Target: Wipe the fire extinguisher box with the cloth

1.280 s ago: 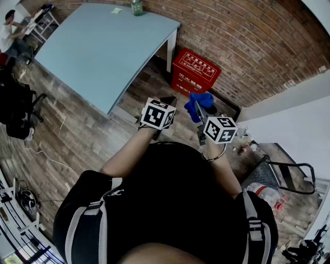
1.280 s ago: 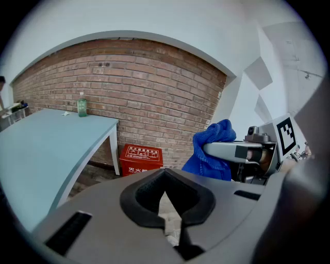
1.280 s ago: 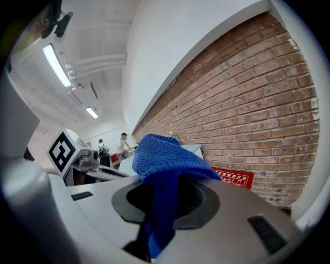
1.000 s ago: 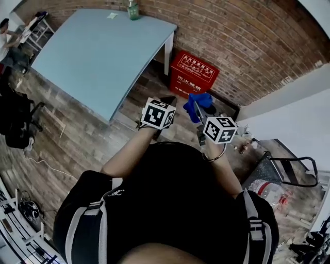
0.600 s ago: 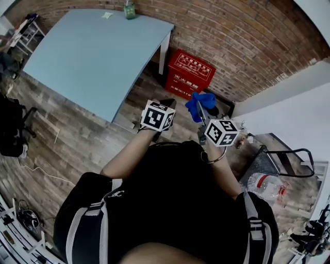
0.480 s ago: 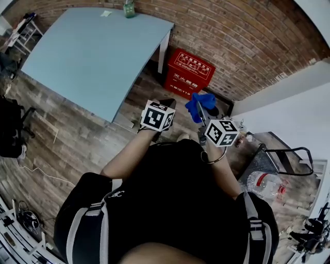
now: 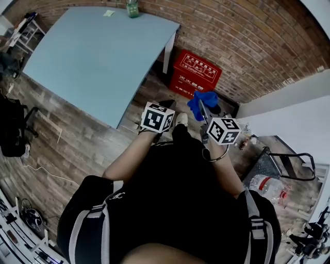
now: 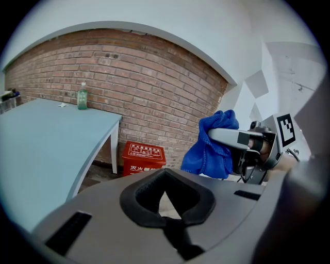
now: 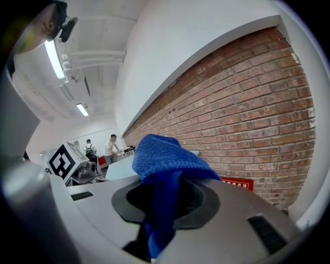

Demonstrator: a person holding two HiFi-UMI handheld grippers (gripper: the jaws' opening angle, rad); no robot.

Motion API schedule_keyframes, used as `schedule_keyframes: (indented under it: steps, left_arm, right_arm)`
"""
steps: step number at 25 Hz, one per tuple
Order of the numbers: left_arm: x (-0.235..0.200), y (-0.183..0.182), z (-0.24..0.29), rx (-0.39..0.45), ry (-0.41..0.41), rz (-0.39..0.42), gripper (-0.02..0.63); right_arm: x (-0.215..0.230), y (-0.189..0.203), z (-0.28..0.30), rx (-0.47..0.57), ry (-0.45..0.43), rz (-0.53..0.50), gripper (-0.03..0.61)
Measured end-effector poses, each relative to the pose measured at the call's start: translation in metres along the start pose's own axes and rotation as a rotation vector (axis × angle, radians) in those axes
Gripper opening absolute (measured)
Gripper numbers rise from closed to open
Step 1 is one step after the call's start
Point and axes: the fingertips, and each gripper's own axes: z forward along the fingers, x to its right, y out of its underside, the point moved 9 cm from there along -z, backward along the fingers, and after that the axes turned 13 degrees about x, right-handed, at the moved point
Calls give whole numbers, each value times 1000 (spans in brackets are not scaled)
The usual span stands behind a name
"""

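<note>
The red fire extinguisher box (image 7: 195,73) stands on the floor against the brick wall, right of a table leg. It also shows as the red box (image 8: 143,158) in the left gripper view, and its top edge (image 9: 236,182) peeks over the jaws in the right gripper view. My right gripper (image 7: 202,109) is shut on a blue cloth (image 7: 202,102), held in the air short of the box. The cloth (image 9: 164,161) bunches above the jaws and hangs down between them. My left gripper (image 7: 167,105) is beside it, shut and empty (image 8: 165,197).
A pale blue table (image 7: 93,51) fills the upper left, with a green bottle (image 7: 134,7) at its far edge. A white wall corner (image 7: 289,98) lies right of the box. A plastic bottle (image 7: 267,185) and a metal frame (image 7: 291,164) stand at right, a black chair (image 7: 11,129) at left.
The person has stepped toward the box; a shoe now shows between the grippers. Both grippers keep their pose, and the cloth stays held by the right one.
</note>
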Motion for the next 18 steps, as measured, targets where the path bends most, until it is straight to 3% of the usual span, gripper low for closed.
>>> schedule_keyframes:
  steps: [6,18]
  left_arm:
    - [-35,-24,41,-7,-31,-26,5]
    - [-83,-111,167,-52,-74,-15,5]
  right_arm:
    - [25,-10,57,-17,-38,3,97]
    - [130,-48,189,-70,-103,51,97]
